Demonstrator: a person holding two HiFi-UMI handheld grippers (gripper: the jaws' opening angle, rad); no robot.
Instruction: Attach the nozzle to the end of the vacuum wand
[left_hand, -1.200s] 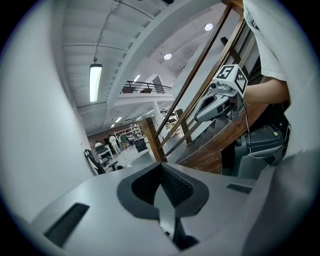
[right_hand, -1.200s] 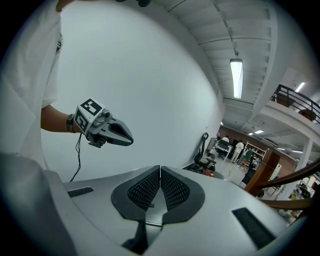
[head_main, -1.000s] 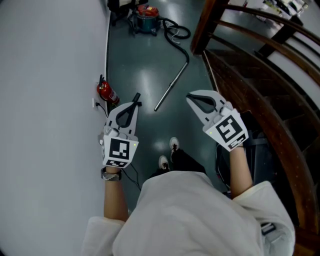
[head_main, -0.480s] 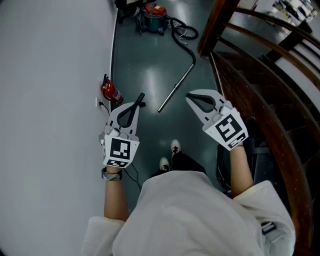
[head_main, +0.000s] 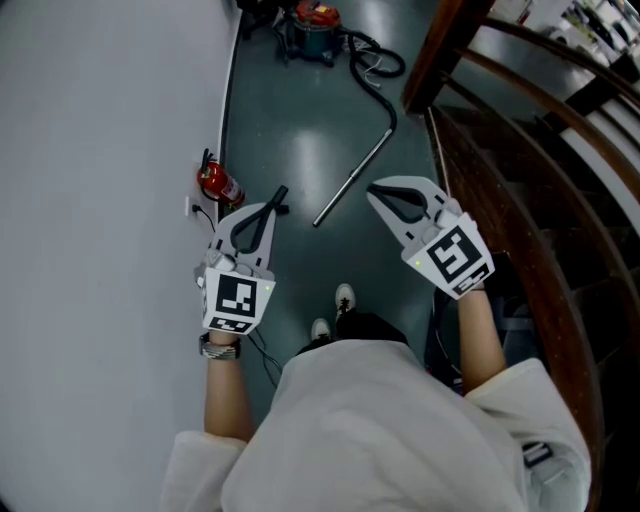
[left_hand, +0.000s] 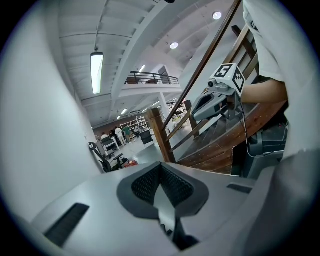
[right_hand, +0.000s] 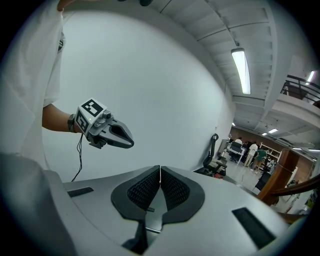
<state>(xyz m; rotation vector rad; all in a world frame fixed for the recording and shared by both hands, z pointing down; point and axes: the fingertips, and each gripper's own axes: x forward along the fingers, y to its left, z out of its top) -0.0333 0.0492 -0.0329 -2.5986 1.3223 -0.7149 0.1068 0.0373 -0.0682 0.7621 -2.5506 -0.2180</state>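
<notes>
Overhead, the vacuum wand (head_main: 352, 172) lies slantwise on the floor (head_main: 290, 130), ahead of the left gripper (head_main: 277, 198) and right gripper (head_main: 374, 191). Its far end points toward the vacuum cleaner (head_main: 315, 22) at the floor's far edge. Left gripper view: jaws pressed together, nothing between. Right gripper view: likewise pressed together, empty.

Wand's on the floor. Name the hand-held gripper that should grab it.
Probably right: the shaft of the wand lies nearest the right hand-held gripper; the left hand-held gripper is nearer its free end.
</notes>
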